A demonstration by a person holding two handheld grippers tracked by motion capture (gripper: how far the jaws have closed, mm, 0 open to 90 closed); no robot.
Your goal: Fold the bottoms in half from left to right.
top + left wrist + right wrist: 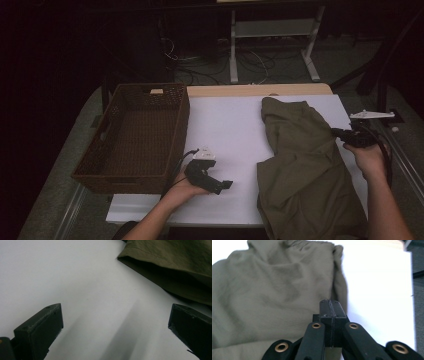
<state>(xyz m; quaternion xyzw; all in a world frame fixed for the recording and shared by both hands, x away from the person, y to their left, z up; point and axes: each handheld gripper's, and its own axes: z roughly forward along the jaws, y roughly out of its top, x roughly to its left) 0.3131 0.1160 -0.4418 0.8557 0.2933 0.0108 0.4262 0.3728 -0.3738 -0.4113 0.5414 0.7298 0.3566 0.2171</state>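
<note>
right tool closed at olive garment edge

On the table the basket is parked over at the left edge, the garment is spread across the right half, and the left gripper is held low between the two.

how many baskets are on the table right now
1. A brown wicker basket stands at the table's left side, left of the olive garment. Nothing shows inside it, though its near wall hides part of the bottom.
</note>
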